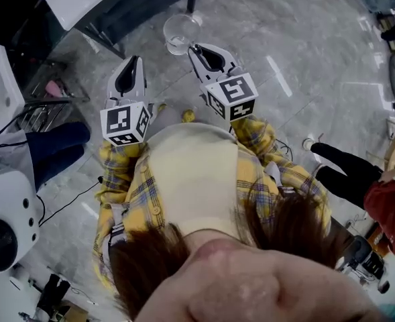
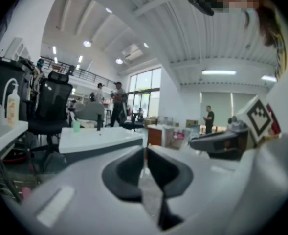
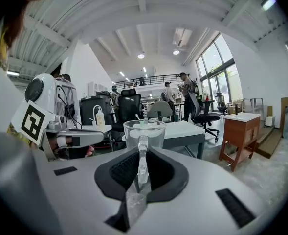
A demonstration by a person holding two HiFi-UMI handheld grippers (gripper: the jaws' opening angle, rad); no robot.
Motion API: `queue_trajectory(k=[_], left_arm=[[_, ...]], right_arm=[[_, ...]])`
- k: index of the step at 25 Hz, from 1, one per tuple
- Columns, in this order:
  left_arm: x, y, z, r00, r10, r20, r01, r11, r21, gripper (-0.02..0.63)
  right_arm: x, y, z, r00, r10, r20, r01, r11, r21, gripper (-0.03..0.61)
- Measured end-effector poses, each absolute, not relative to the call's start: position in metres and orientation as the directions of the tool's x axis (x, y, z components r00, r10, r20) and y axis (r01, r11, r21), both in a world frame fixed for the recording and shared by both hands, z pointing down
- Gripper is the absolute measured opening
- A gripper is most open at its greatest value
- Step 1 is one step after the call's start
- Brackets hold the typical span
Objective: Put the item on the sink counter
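The right gripper (image 3: 143, 173) has its jaws narrowed onto the handle (image 3: 142, 153) of a clear glass mug (image 3: 144, 131), held upright in the air above the grey stone floor (image 1: 304, 59). The left gripper (image 2: 146, 164) is held beside it, pointing forward, its jaws closed together on nothing. Each bears a cube (image 1: 231, 96) with black-and-white square markers.

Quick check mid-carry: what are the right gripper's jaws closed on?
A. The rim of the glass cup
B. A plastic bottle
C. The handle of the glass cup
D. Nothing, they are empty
C: in the right gripper view, the right gripper has its jaws pinched on the clear handle of the glass cup.
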State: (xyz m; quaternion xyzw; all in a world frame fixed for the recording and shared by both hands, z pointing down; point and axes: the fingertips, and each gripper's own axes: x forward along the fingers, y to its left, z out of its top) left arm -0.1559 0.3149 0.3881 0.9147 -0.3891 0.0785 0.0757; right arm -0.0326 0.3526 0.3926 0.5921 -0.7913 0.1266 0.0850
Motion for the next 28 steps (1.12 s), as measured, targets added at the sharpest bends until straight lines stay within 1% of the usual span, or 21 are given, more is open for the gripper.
queue_trajectory(k=[6,10,22,28], left_arm=[[-0.155,0.303,0.39,0.656,-0.727,0.201,-0.751,-0.655,0.083,0.025],[-0.146,0.288,0.394,0.664,-0.721,0.198,-0.745,-0.661,0.091,0.025],[-0.113,0.184,0.391,0.694,-0.694,0.194,-0.718,-0.688,0.107,0.025],[-0.11,0.134,0.391,0.694,-0.692,0.197,-0.718,-0.684,0.128,0.025]], right_arm=[[-0.027,0.344,0.398,-0.299,-0.91,0.287,-0.954,0.279,-0.109,0.037],[-0.022,0.328,0.402,-0.301,-0.909,0.288,-0.954,0.281,-0.109,0.037],[-0.001,0.231,0.394,-0.286,-0.911,0.297,-0.958,0.272,-0.087,0.037],[0.005,0.179,0.393,-0.276,-0.909,0.312,-0.961,0.264,-0.082,0.037]])
